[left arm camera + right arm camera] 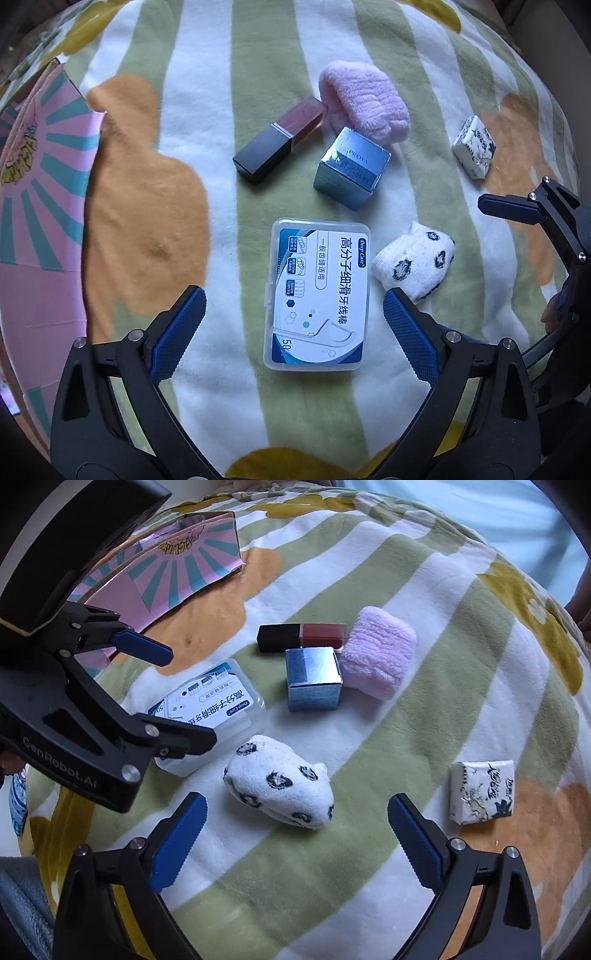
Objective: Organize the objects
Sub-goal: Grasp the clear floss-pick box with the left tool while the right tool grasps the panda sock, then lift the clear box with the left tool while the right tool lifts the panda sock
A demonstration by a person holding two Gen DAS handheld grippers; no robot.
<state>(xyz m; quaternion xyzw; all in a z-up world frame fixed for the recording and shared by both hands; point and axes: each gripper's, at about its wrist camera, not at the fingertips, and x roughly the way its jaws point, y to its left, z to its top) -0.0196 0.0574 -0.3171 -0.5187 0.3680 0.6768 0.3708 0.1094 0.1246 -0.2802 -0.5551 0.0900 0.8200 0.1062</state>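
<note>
A clear plastic floss-pick box (317,293) (212,710) lies flat between the fingers of my open left gripper (293,325), which hovers over it without touching. A rolled white sock with black prints (415,260) (280,781) sits just ahead of my open right gripper (295,834). Farther out lie a dark lipstick (279,140) (301,637), a blue cube box (351,168) (313,677), a pink fluffy band (364,101) (376,657) and a white printed tissue pack (474,147) (482,792). The left gripper (177,698) shows at the left of the right wrist view.
Everything rests on a soft striped green-and-white blanket (207,92) (424,720) with orange and yellow patches. A pink cardboard box with teal rays (40,206) (173,576) stands at the left. The right gripper's finger (509,208) shows at the right edge.
</note>
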